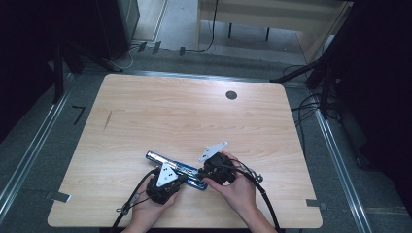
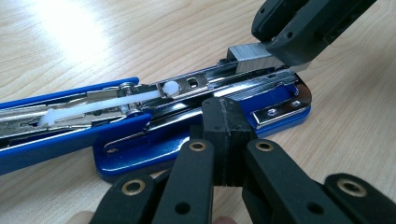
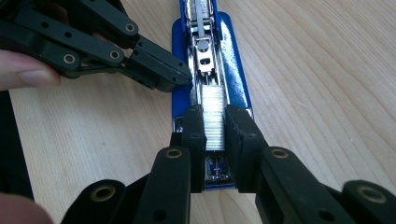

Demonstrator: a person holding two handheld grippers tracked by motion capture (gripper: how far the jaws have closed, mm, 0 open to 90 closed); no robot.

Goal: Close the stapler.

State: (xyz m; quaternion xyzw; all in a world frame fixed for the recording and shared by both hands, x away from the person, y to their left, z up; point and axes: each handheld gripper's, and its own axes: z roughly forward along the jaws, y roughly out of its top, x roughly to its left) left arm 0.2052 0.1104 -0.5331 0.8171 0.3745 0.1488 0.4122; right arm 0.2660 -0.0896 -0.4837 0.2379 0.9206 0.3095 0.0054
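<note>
Gripping a strip of staples [image 3: 214, 122] over the open blue stapler [image 3: 232, 70], right gripper [image 3: 215, 135] jaws pinch it. Left gripper [image 2: 227, 140] jaws fully closed, empty, pressing the stapler on the table [image 1: 170, 111].

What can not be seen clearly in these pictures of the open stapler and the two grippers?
- Strip of staples: right gripper view, its near end is covered by the right gripper; whether it already sits in the channel cannot be told.
- Stapler: left gripper view, the blue cover is cut off by the left edge; the left gripper covers part of the base.
- High view: stapler too small for detail, and both hands cover part of it.
</note>
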